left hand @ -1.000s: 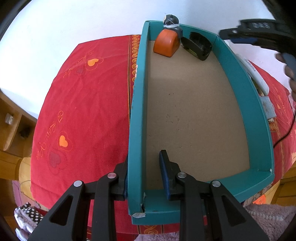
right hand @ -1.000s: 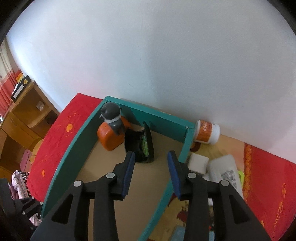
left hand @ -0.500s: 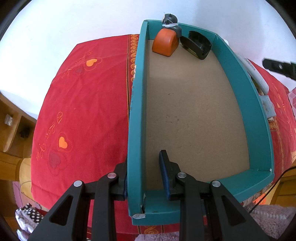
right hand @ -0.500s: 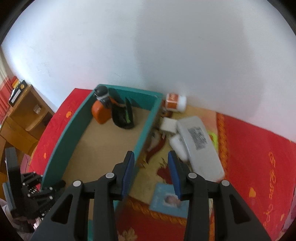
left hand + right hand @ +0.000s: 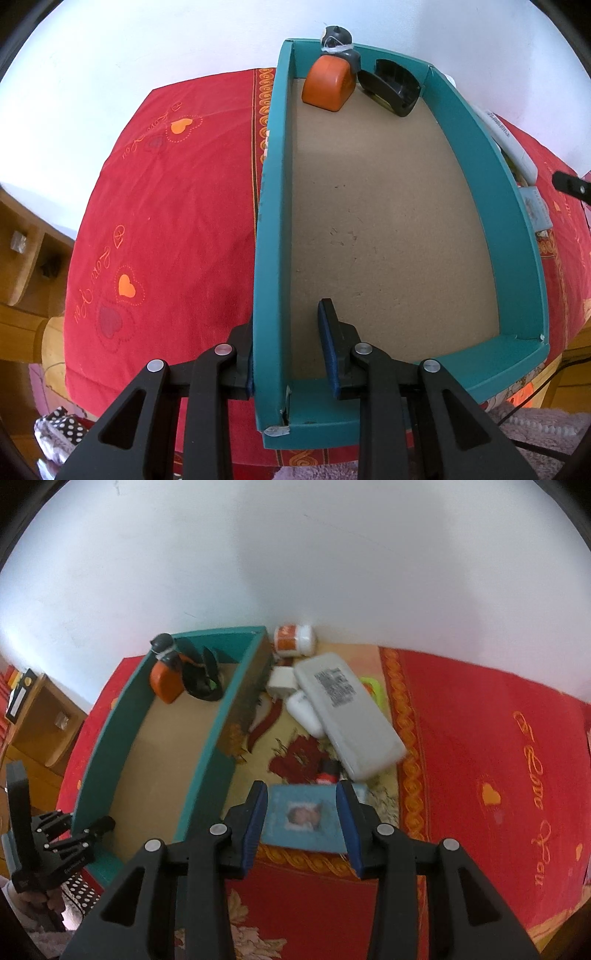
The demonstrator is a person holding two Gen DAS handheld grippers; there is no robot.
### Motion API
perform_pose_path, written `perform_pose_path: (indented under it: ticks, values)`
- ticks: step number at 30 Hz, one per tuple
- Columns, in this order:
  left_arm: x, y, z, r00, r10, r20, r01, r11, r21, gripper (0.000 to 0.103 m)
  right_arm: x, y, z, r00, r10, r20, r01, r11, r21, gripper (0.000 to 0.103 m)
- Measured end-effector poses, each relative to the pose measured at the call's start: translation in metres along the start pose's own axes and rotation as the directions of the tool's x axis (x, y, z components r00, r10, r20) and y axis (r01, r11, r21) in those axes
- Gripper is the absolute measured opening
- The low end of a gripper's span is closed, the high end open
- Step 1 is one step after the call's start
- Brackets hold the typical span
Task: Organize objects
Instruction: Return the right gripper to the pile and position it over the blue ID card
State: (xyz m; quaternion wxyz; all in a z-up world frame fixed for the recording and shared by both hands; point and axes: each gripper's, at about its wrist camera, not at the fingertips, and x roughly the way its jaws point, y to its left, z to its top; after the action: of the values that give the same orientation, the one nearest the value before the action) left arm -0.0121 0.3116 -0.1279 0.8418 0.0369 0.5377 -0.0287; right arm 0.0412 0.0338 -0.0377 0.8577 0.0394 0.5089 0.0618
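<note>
Right claw (image 5: 300, 821) has just been opening, jaws straddling the blue card (image 5: 303, 821), not gripping. I drop lower, close on its side edges. Left claw (image 5: 290, 349) pins the teal box (image 5: 266, 236) wall at 9 o'clock.

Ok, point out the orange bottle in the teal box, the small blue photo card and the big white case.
orange bottle (image 5: 327, 90), left wrist view, on its orange body.
blue photo card (image 5: 301, 821), right wrist view, on the printed photo at its middle.
white case (image 5: 351, 709), right wrist view, on its flat top below the label.
</note>
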Motion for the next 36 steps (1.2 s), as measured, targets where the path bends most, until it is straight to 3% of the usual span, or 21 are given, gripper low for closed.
perform_pose_path:
  ticks: [5,10,12,21,28,36]
  values:
    - [0.0,0.0,0.0,1.0,0.0,-0.001,0.0,1.0,-0.001,0.028,-0.001,-0.01,-0.011,1.0,-0.01,-0.017,0.01,1.0,0.011,0.049]
    - [0.0,0.0,0.0,1.0,0.0,0.0,0.0,1.0,0.0,0.028,0.005,-0.01,-0.017,0.999,-0.031,-0.037,0.032,0.999,0.015,0.076]
    - [0.0,0.0,0.0,1.0,0.0,0.001,0.0,1.0,0.001,0.028,0.009,-0.007,-0.019,0.998,-0.044,-0.039,0.044,0.999,0.01,0.08]
    - [-0.002,0.0,-0.004,1.0,0.002,0.007,-0.002,1.0,0.009,0.028,0.04,0.026,-0.018,0.992,-0.109,-0.056,0.103,0.99,-0.092,0.082]
    - [-0.003,-0.003,-0.004,1.0,0.002,0.009,-0.002,1.0,0.011,0.028,0.057,0.038,-0.023,0.975,-0.217,-0.047,0.204,0.961,-0.189,0.083]
    - [-0.004,-0.004,-0.005,1.0,0.002,0.007,-0.003,1.0,0.012,0.028,0.057,0.038,-0.026,0.972,-0.23,-0.045,0.217,0.956,-0.199,0.081]
